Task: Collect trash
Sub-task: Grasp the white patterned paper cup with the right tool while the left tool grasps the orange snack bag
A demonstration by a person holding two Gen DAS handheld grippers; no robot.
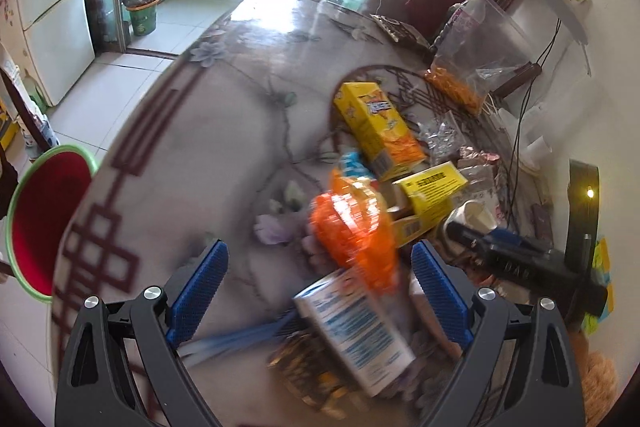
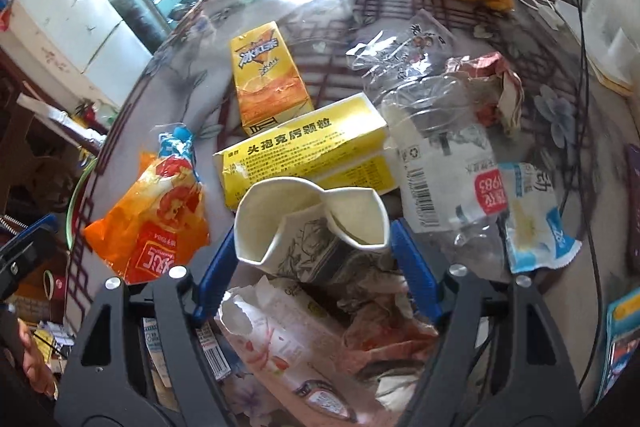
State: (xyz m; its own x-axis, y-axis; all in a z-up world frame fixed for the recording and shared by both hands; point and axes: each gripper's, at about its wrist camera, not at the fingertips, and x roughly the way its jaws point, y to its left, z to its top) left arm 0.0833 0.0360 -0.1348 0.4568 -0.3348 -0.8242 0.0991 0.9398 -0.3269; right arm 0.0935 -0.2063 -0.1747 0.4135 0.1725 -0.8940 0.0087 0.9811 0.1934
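With the right gripper [image 2: 312,247] pinching the crumpled cup [image 2: 308,223] amid table [image 1: 180,155] litter and the left gripper [image 1: 320,291] spread empty, the step was pickup; lifting toward a bin followed.

A crushed white paper cup [image 2: 312,223] lies tilted on wrappers near the bench's near edge, touching a yellow box [image 2: 304,151]; an orange wrapper [image 2: 152,223] lies left.

Floral table [image 1: 224,131] bearing, seemingly, trash [image 2: 304,151].
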